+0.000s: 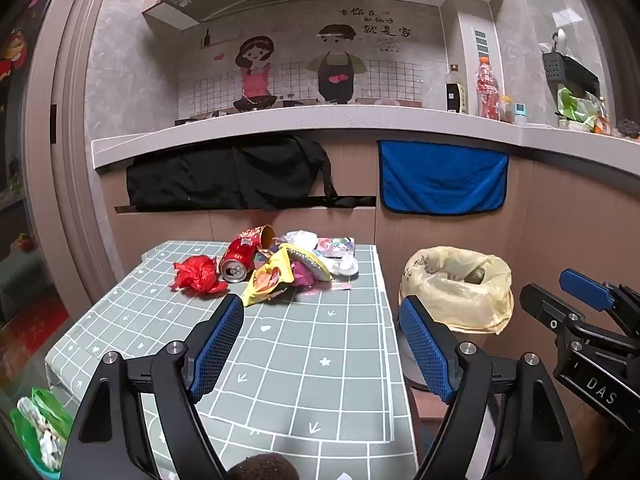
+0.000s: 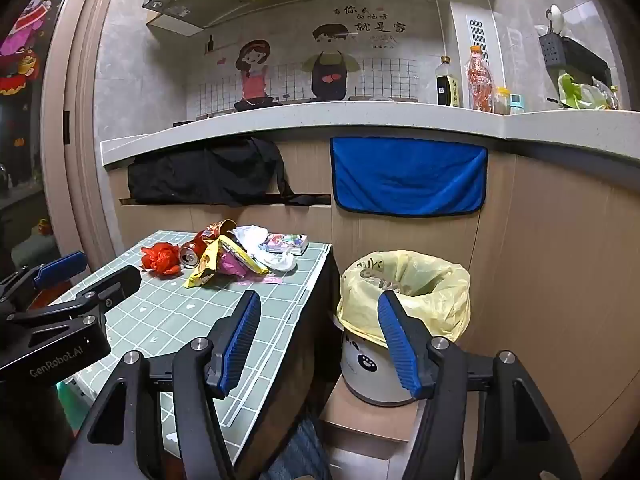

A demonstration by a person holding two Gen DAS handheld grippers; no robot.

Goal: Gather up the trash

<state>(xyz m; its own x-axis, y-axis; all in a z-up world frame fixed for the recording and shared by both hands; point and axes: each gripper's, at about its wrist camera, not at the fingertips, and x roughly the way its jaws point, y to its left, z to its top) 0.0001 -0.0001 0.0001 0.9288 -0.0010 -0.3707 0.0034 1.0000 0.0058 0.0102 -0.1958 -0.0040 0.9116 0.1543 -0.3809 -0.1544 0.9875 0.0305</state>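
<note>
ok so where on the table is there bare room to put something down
The near half of the table is bare, from the trash pile to the front edge. The far end is crowded: red wad, can, wrappers across it.

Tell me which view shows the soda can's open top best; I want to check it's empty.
The left wrist view: the red soda can lies on its side with its opened top facing the camera, unobstructed. In the right wrist view the can looks smaller, and the yellow snack wrapper hides part of it. Neither view shows inside.
</note>
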